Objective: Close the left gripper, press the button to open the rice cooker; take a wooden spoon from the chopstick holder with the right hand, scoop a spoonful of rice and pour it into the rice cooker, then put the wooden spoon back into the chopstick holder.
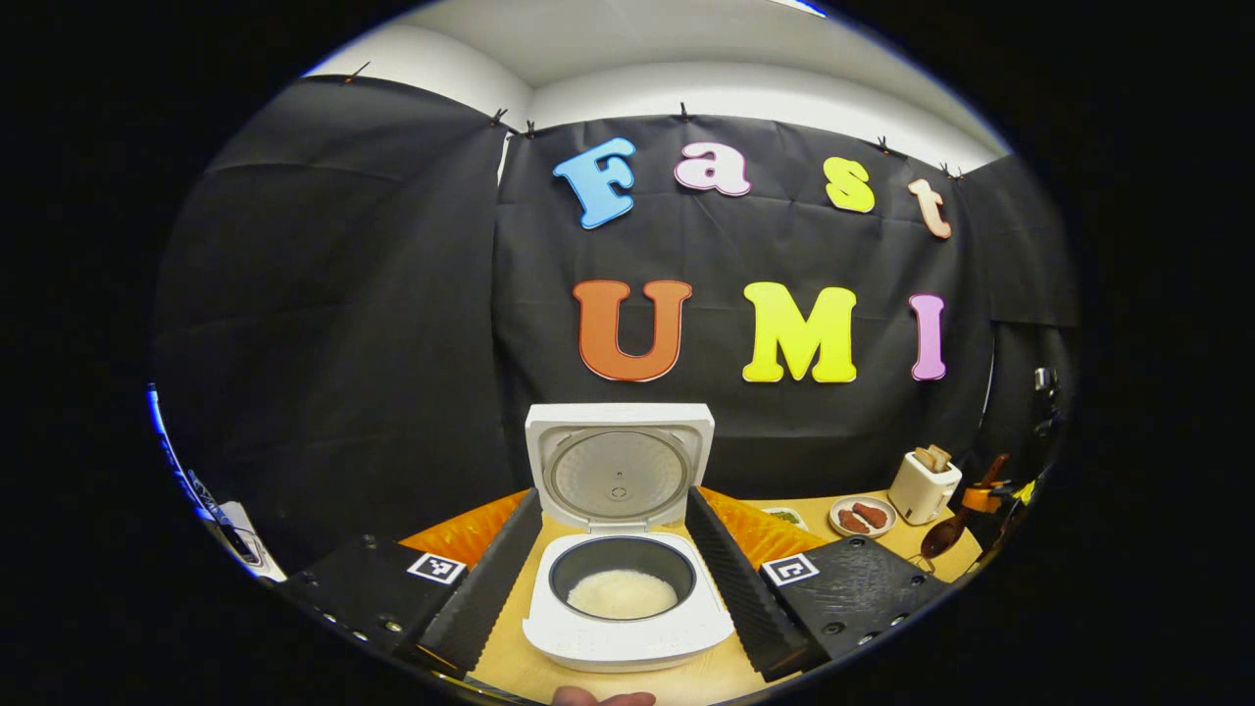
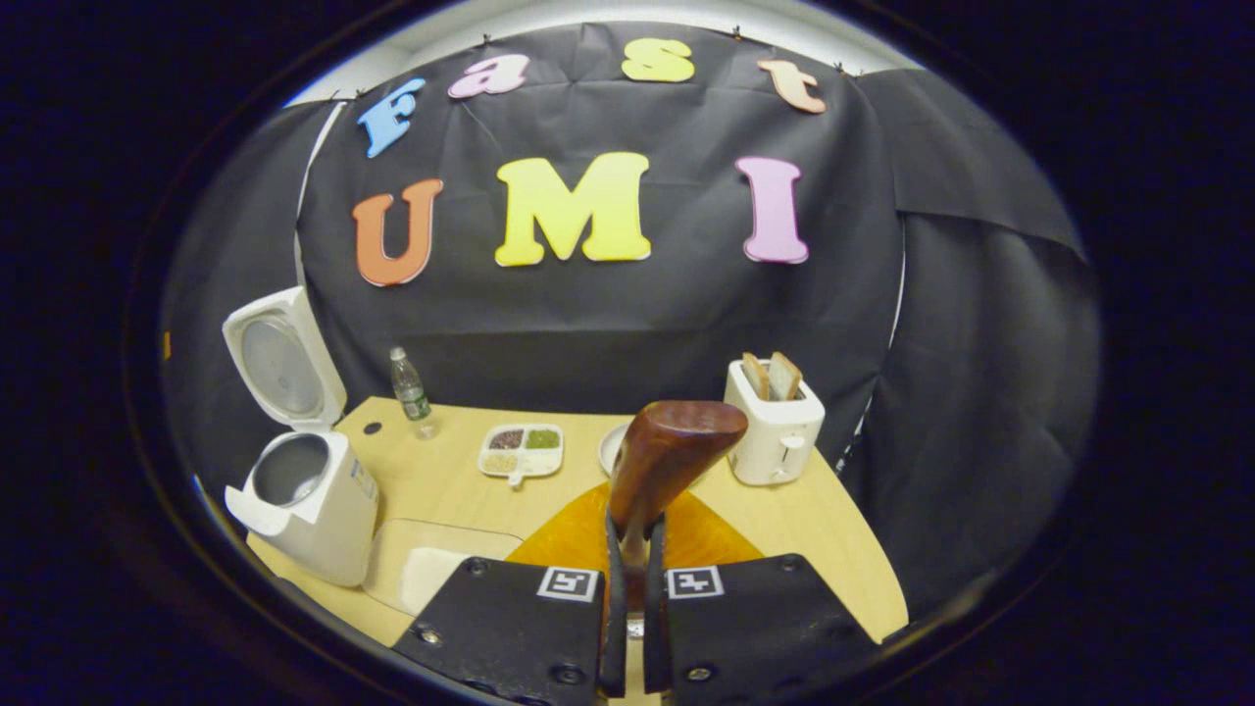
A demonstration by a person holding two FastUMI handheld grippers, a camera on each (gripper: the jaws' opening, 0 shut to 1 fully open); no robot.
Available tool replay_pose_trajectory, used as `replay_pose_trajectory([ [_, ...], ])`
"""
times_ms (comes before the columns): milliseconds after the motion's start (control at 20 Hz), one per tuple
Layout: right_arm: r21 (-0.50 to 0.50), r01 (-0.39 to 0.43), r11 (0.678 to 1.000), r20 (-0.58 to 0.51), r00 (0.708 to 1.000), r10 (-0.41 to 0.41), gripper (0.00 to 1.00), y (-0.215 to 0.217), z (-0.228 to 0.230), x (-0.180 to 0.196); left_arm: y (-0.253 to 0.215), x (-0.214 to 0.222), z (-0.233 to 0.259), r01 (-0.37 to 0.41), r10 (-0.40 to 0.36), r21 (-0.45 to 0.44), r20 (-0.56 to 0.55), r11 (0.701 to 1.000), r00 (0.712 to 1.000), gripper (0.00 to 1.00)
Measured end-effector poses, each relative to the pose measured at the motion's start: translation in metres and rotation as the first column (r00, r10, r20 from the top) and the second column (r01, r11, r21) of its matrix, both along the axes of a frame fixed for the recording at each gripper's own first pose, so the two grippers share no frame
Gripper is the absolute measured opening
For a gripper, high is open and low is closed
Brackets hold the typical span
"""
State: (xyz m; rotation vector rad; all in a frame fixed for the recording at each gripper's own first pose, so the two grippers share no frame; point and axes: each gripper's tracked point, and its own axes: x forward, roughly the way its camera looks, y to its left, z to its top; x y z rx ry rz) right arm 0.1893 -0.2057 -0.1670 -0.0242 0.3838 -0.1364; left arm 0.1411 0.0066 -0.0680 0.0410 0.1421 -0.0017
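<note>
The white rice cooker [image 1: 627,628] stands open on the wooden table with its lid [image 1: 618,471] upright, and white rice [image 1: 623,593] lies in the dark pot. My left gripper [image 1: 613,505] is open, one finger on each side of the cooker and touching nothing. My right gripper [image 2: 634,529] is shut on the handle of the brown wooden spoon [image 2: 672,451], whose bowl stands up ahead of the fingers. I cannot tell whether the bowl holds rice. The cooker [image 2: 309,505] sits far left in the right gripper view. The spoon [image 1: 946,534] also appears far right in the left gripper view.
A white toaster [image 2: 775,422] with bread stands at the back right, with a plate [image 1: 861,517] beside it. A divided dish of grains [image 2: 523,449] and a water bottle [image 2: 410,387] sit mid-table. A clear container [image 2: 431,564] holding something white lies beside the cooker. An orange mat [image 2: 578,534] lies under my right gripper.
</note>
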Motion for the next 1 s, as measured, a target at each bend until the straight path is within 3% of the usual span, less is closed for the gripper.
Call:
replay_pose_trajectory([
  [150,-0.004,-0.038,0.999,0.034,0.999,0.038,0.12,0.046,0.007,0.007,0.010,-0.001,0.005,0.013,-0.013,-0.005,0.014,1.000,1.000,0.94],
  [400,-0.044,-0.078,0.996,-0.008,0.997,0.078,0.12,0.100,-0.036,0.017,0.028,-0.002,0.006,0.016,-0.016,-0.013,-0.002,1.000,1.000,0.94],
  [700,-0.177,-0.078,0.981,-0.059,0.996,0.069,0.12,0.116,-0.115,0.029,0.040,-0.002,-0.003,0.005,-0.006,-0.020,-0.041,1.000,0.999,0.94],
  [1000,-0.284,-0.087,0.955,-0.063,0.995,0.072,0.12,0.125,-0.160,0.048,0.047,-0.001,-0.020,-0.008,0.009,0.010,-0.098,1.000,0.995,0.94],
])
